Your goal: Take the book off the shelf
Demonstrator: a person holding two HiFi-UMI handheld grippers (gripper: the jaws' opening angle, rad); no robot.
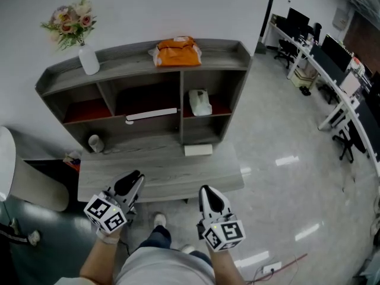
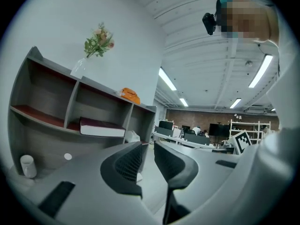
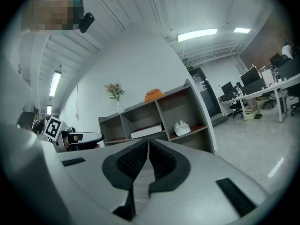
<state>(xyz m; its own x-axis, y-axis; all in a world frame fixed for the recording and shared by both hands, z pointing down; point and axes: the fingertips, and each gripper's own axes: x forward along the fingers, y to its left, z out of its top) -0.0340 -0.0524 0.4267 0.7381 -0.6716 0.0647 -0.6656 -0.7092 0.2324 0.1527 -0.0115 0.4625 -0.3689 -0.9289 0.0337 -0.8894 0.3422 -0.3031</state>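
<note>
The book lies flat in the middle compartment of the grey shelf unit, its white page edge facing out. It also shows in the left gripper view, as the book, and in the right gripper view, as the book. My left gripper hovers at the front edge of the low bench, well short of the shelf. Its jaws stand slightly open with nothing between them. My right gripper is beside it, equally far back, with its pads together and empty.
A vase of flowers and an orange bag sit on the shelf top. A white object fills the right compartment. A white cup and a small white box rest on the bench. Office desks and chairs stand at the right.
</note>
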